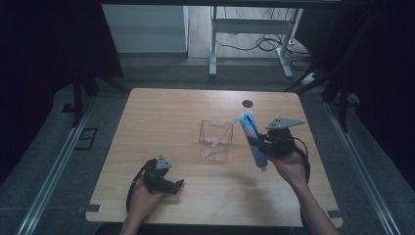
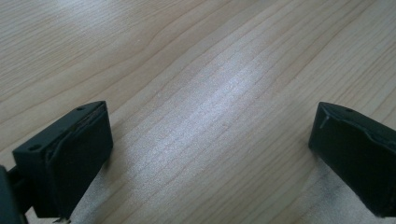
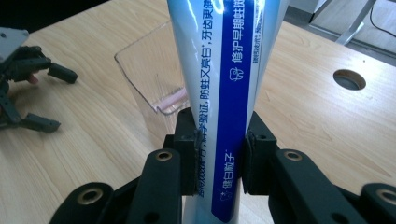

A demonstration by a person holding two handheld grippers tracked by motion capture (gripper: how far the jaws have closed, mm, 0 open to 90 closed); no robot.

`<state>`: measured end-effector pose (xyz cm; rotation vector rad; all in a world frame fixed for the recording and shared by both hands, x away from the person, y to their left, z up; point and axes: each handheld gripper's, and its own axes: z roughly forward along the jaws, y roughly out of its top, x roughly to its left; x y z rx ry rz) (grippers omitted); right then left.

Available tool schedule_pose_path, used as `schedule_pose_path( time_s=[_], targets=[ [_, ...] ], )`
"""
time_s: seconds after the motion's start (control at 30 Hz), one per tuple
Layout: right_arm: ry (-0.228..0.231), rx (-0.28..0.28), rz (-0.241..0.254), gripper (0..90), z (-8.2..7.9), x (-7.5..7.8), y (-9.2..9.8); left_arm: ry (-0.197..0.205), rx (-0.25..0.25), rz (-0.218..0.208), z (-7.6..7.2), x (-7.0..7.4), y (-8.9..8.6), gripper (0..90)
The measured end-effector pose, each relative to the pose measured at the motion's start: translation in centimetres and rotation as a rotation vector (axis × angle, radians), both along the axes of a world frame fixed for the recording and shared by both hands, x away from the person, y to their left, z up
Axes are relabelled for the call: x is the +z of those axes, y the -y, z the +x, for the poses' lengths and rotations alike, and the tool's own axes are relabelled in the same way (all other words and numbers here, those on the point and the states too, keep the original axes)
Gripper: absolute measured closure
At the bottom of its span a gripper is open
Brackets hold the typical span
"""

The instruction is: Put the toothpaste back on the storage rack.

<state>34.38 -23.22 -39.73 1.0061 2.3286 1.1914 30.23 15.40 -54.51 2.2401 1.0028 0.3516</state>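
A blue and white toothpaste tube (image 1: 253, 138) (image 3: 224, 93) is held in my right gripper (image 1: 262, 146) (image 3: 219, 158), whose jaws are shut on its lower body. The tube is tilted, cap end down near the table, flat end up beside the rim of a clear plastic cup (image 1: 215, 140) (image 3: 149, 79). A pink toothbrush (image 1: 221, 137) (image 3: 170, 101) leans inside that cup. My left gripper (image 1: 173, 186) (image 2: 210, 149) rests low at the table's front left, jaws wide open over bare wood with nothing between them.
The wooden table (image 1: 161, 112) has a round dark cable hole (image 1: 247, 103) (image 3: 350, 79) near its far edge. A white desk frame and cables (image 1: 254, 44) stand on the floor behind. Metal rails (image 1: 54, 166) run along both sides.
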Motion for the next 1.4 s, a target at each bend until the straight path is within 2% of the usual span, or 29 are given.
schedule_pose_path(
  time_s=[1.03, 1.4],
  targets=[
    [0.051, 0.005, 0.052, 71.5, 1.3, 1.8, -1.7, -0.001, 0.0, 0.0, 0.0, 0.0, 0.0, 0.0],
    [0.054, 0.007, 0.076, 71.5, 2.0, 2.2, -2.2, -0.001, -0.001, 0.0, 0.0, 0.0, 0.0, 0.0]
  ],
)
